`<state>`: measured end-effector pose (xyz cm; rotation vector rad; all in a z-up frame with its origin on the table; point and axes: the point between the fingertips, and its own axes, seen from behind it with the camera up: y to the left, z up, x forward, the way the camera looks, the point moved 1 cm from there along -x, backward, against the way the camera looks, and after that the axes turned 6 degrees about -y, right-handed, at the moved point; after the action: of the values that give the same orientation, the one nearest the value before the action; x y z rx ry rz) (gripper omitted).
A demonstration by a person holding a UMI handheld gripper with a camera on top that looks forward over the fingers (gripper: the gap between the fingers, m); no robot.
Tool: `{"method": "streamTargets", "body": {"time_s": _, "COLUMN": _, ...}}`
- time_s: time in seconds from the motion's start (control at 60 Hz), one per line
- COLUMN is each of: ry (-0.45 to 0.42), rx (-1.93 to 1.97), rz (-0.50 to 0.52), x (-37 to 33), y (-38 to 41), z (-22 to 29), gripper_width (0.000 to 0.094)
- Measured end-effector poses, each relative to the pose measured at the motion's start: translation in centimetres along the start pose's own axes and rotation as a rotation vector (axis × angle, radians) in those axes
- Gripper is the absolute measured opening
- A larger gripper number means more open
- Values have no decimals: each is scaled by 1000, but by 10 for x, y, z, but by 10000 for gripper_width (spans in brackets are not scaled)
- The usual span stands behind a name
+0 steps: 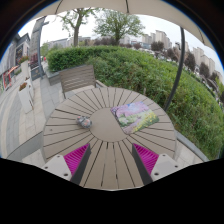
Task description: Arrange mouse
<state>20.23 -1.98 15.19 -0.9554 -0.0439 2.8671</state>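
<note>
My tongs (112, 158) hover over the round slatted wooden counter (100, 140), spread wide apart and holding nothing, the pink pads (76, 157) facing each other across bare slats. The mouse (85, 121), small and grey, lies on the counter well ahead of my left finger, beyond its tip. To the right of the mouse, on the same counter, rests a printed mat (135, 116). Past the counter's far rim stands a wooden chair (78, 78), with a green hedge (140, 68) behind it.
</note>
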Motion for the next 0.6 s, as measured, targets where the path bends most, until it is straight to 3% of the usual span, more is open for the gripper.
{"method": "streamTargets", "body": {"time_s": 0.283, "ry": -25, "rx": -1, "rz": 17, "x": 47, "y": 90, "z": 18, "gripper_width": 854}}
{"method": "streamTargets", "body": {"time_s": 0.6, "ry": -83, "rx": 18, "rz": 36, "x": 128, "y": 130, "z": 5, "gripper_width": 852}}
